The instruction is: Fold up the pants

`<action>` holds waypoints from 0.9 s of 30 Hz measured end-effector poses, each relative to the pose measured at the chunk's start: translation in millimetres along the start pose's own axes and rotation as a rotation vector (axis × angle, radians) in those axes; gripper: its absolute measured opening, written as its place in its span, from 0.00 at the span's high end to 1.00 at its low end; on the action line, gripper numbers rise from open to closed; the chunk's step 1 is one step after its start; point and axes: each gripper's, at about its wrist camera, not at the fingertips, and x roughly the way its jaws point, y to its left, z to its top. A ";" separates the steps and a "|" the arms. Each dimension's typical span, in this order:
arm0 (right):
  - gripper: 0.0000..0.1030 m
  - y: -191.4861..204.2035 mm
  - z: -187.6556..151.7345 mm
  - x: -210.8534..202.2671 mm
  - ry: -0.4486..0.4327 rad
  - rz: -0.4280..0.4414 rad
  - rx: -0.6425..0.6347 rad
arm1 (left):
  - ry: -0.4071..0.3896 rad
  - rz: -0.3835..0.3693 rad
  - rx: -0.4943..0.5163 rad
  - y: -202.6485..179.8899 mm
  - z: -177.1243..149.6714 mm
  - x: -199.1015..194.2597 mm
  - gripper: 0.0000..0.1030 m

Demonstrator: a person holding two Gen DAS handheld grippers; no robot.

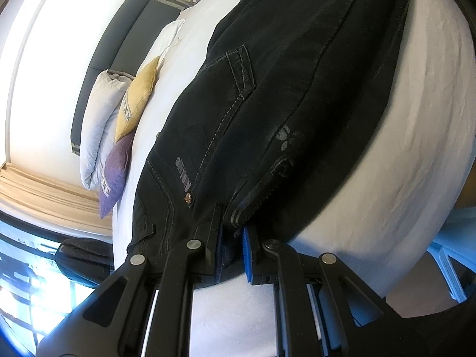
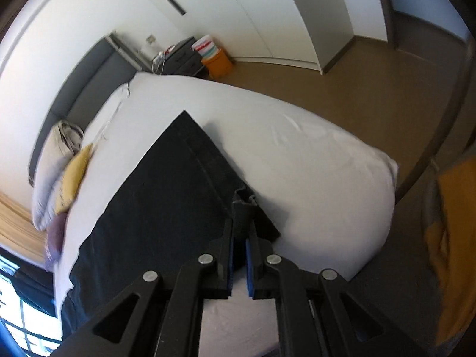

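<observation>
We pinch the pants on the bed tight at both ends, left fingers and right fingers closed, so we can fold them.

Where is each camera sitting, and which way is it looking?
Left wrist: sits on the left gripper, looking along its fingers at the waist end of the black jeans; only the gripper's black arms show.
Right wrist: sits on the right gripper, looking over a jeans leg toward the wardrobe; only its arms show.
Shared: the jeans, white bed, yellow pillow, purple pillow and grey headboard.
</observation>
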 end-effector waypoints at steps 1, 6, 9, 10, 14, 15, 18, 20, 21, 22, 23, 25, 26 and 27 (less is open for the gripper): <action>0.95 0.1 0.2 -1.6 -0.004 -0.004 -0.010 | 0.000 -0.002 -0.005 1.0 -0.1 -1.0 0.91; 0.90 -7.8 5.2 -1.8 -0.004 0.032 0.056 | 0.004 -0.015 -0.030 5.7 1.3 -1.9 0.90; 0.71 -6.7 14.0 -3.2 -0.019 0.014 0.050 | 0.001 -0.022 -0.055 9.3 1.8 -3.1 0.90; 0.65 -6.8 18.2 -6.9 -0.036 -0.028 0.037 | 0.001 -0.025 -0.064 11.5 1.0 -3.3 0.89; 0.58 -21.4 38.2 -33.3 -0.116 -0.104 0.080 | -0.008 -0.040 -0.107 20.6 -1.5 -7.8 0.87; 0.57 -20.2 43.6 -39.4 -0.128 -0.082 0.083 | -0.016 -0.040 -0.123 23.4 -1.7 -11.2 0.84; 0.57 17.0 54.1 -50.1 -0.131 0.057 -0.035 | -0.049 -0.017 -0.168 31.0 -5.0 -26.3 0.48; 0.57 62.9 52.5 -40.8 -0.064 0.208 -0.148 | -0.077 -0.004 -0.199 37.9 -7.4 -39.8 0.29; 0.57 92.2 45.9 -30.4 -0.006 0.301 -0.214 | -0.090 -0.001 -0.211 41.5 -7.2 -47.8 0.29; 0.57 111.6 39.4 -22.1 0.039 0.359 -0.252 | -0.100 0.006 -0.218 44.6 -5.9 -55.1 0.29; 0.57 132.2 30.8 -10.7 0.094 0.418 -0.293 | -0.114 0.013 -0.223 48.1 -3.8 -61.7 0.29; 0.57 167.2 9.2 17.5 0.219 0.498 -0.350 | -0.150 0.005 -0.249 56.8 8.0 -74.6 0.28; 0.57 176.0 0.1 29.3 0.260 0.509 -0.358 | -0.164 -0.006 -0.266 61.0 13.1 -77.7 0.28; 0.57 181.6 -7.6 42.3 0.290 0.503 -0.359 | -0.182 -0.027 -0.290 66.8 21.0 -78.7 0.24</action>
